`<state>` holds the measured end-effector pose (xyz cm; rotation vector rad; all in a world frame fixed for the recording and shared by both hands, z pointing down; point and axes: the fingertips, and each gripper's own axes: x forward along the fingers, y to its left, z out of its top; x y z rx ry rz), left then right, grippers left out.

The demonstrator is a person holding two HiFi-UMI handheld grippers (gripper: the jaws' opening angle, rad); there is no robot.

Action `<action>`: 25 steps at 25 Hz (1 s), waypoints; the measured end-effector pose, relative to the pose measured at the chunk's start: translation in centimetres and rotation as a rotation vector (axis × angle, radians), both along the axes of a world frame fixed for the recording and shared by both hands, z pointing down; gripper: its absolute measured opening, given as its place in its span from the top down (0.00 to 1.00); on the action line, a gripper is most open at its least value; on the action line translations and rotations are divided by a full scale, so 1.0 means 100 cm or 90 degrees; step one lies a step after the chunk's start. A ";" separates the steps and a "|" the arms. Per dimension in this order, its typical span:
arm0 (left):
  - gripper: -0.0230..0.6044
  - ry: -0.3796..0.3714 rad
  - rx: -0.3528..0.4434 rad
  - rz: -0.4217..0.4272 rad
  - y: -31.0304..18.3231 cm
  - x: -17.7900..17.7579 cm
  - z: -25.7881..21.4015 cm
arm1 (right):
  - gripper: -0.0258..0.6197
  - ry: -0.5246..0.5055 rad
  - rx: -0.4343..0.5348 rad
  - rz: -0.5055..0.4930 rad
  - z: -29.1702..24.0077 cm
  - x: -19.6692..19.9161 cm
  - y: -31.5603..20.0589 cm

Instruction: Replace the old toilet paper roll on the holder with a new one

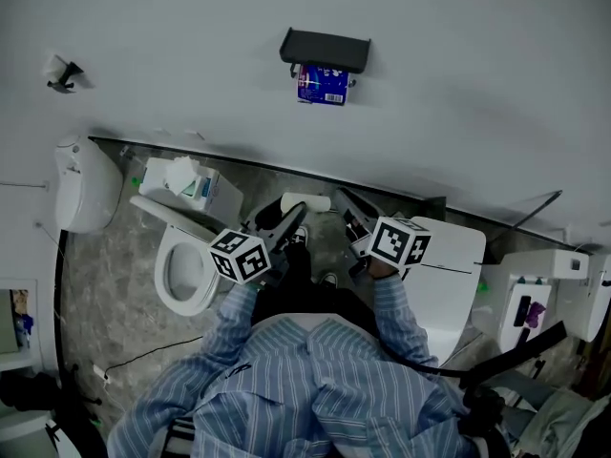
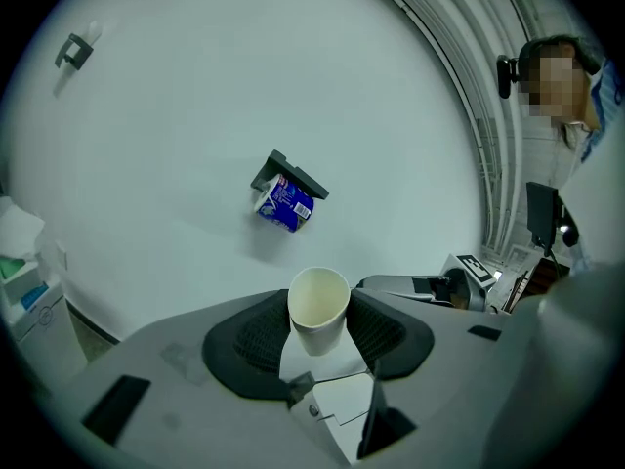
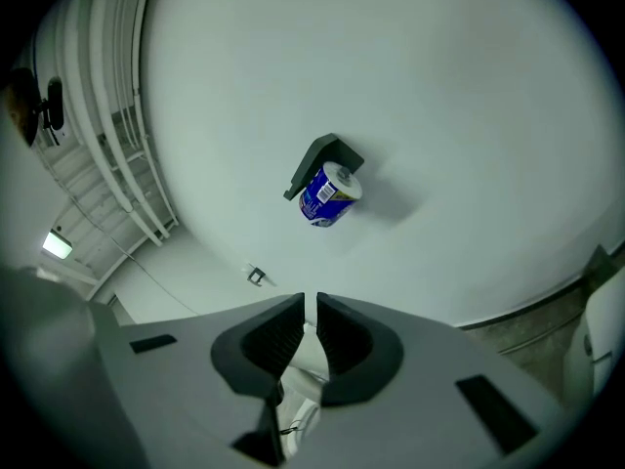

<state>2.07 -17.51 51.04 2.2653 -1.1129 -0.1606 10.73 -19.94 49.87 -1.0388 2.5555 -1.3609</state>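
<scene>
My left gripper (image 2: 318, 320) is clamped on a tube (image 2: 318, 296). It is a bare, cream cardboard core with its open end facing away from me, and both pads press on its sides. In the head view the tube sticks out past the jaws toward the wall (image 1: 458, 113), above the floor (image 1: 105, 265).

My right gripper (image 3: 311, 306) has its jaws drawn together with only a thin slit between the pads. I see nothing caught in them. It sits just beside the left gripper, at about the same reach. From the left gripper view I can pick out its marker cube (image 2: 476, 267) off to the right.

Straight ahead of both grippers, well apart from them, is the holder (image 1: 325, 49), a black bracket with a flat cover fixed to the wall. A roll (image 1: 322, 84) in a blue printed wrapper hangs on it under the cover. Neither gripper touches it.

Lower down, on my left, the toilet (image 1: 186, 275) stands open. A tissue box (image 1: 186, 184) stands just behind it against the wall. A small hook (image 1: 62, 72) sits high on the wall, far to the left. My striped sleeves (image 1: 234, 327) fill the bottom of the head view.
</scene>
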 end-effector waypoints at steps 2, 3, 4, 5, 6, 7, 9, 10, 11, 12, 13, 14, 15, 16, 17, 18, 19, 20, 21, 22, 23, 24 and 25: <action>0.68 -0.010 -0.008 -0.001 0.013 -0.001 0.003 | 0.89 0.004 -0.007 -0.007 0.006 -0.001 0.012; 0.68 -0.014 -0.010 -0.002 0.018 -0.001 0.003 | 0.89 0.005 -0.010 -0.010 0.008 -0.001 0.018; 0.68 -0.017 -0.012 -0.003 0.023 -0.002 0.003 | 0.89 0.005 -0.011 -0.013 0.009 -0.002 0.024; 0.68 -0.019 -0.012 -0.005 0.027 -0.003 0.003 | 0.89 0.006 -0.011 -0.015 0.010 -0.002 0.029; 0.68 -0.019 -0.012 -0.006 0.030 -0.002 0.003 | 0.89 0.008 -0.011 -0.016 0.011 -0.001 0.033; 0.68 -0.019 -0.013 -0.007 0.032 -0.002 0.004 | 0.89 0.011 -0.010 -0.015 0.013 0.000 0.036; 0.68 -0.017 -0.014 -0.004 0.035 0.001 0.005 | 0.89 0.017 -0.009 -0.012 0.015 0.002 0.041; 0.68 -0.017 -0.014 0.000 0.037 0.002 0.005 | 0.89 0.019 -0.009 -0.009 0.017 0.002 0.042; 0.68 -0.018 -0.014 0.006 0.040 0.004 0.005 | 0.89 0.019 -0.009 -0.007 0.017 0.001 0.043; 0.68 -0.021 -0.013 0.012 0.043 0.004 0.005 | 0.89 0.018 -0.011 -0.003 0.018 0.000 0.045; 0.68 -0.026 -0.011 0.019 0.046 0.004 0.005 | 0.89 0.017 -0.011 -0.001 0.019 -0.002 0.046; 0.68 -0.032 -0.010 0.024 0.049 0.002 0.005 | 0.89 0.018 -0.012 0.002 0.020 -0.005 0.047; 0.68 -0.036 -0.009 0.028 0.052 -0.001 0.006 | 0.89 0.020 -0.011 0.003 0.020 -0.008 0.049; 0.68 -0.038 -0.007 0.029 0.055 -0.005 0.005 | 0.89 0.022 -0.010 0.002 0.019 -0.012 0.051; 0.68 -0.036 -0.005 0.028 0.057 -0.011 0.004 | 0.89 0.024 -0.008 0.002 0.019 -0.017 0.054; 0.68 -0.034 -0.003 0.026 0.061 -0.017 0.003 | 0.89 0.026 -0.006 0.002 0.018 -0.023 0.057; 0.68 -0.032 0.000 0.025 0.064 -0.023 0.001 | 0.89 0.028 -0.005 0.003 0.017 -0.028 0.060; 0.68 -0.031 0.004 0.026 0.068 -0.030 -0.001 | 0.89 0.029 -0.004 0.005 0.017 -0.034 0.064; 0.68 -0.030 0.007 0.027 0.071 -0.037 -0.002 | 0.89 0.031 -0.004 0.009 0.017 -0.040 0.068; 0.68 -0.029 0.010 0.029 0.076 -0.044 -0.003 | 0.89 0.035 -0.005 0.012 0.017 -0.046 0.072; 0.68 -0.026 0.012 0.030 0.081 -0.051 -0.004 | 0.89 0.039 -0.006 0.016 0.018 -0.052 0.077; 0.68 -0.023 0.014 0.030 0.087 -0.060 -0.005 | 0.89 0.044 -0.007 0.018 0.018 -0.059 0.082; 0.68 -0.019 0.016 0.030 0.093 -0.069 -0.005 | 0.89 0.049 -0.007 0.020 0.018 -0.067 0.089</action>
